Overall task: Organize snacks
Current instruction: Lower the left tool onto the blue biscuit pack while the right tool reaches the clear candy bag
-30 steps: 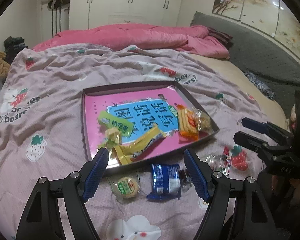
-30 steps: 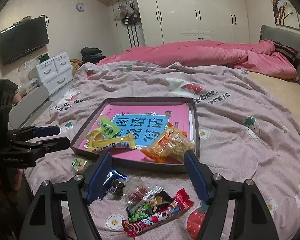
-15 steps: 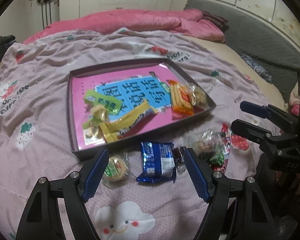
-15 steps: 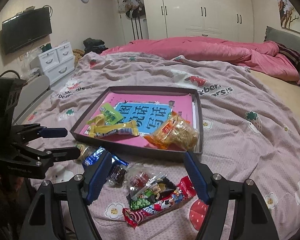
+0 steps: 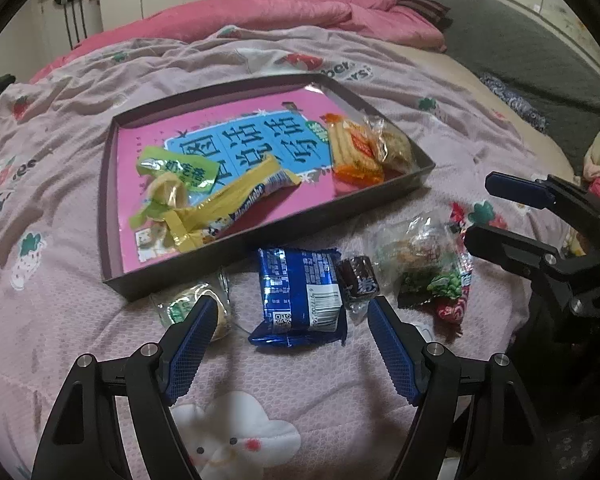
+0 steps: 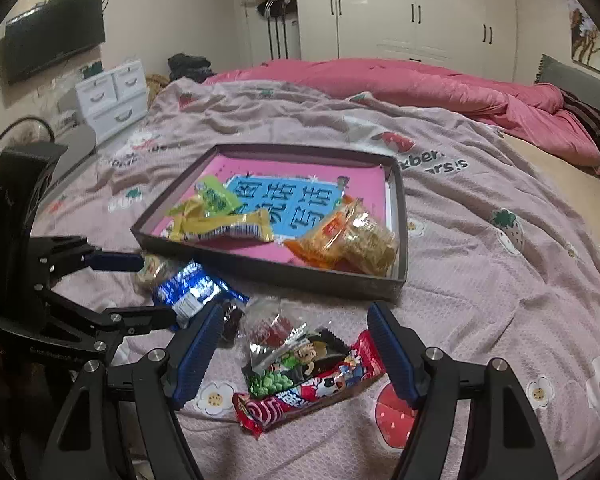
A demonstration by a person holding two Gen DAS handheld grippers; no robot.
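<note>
Now lower, left claw [image 5: 290,316] nearer blue packet [image 5: 300,294]

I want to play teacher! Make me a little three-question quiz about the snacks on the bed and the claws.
1. True or false: the blue packet lies inside the tray.
2. Pick one. The left claw is: A) shut on the blue packet, B) open above the blue packet, C) inside the tray.
3. Fill the gap: the red packet lies on the ____, between the fingers of the right claw.

Key
1. False; it lies on the blanket, just in front of the tray.
2. B
3. blanket
</note>
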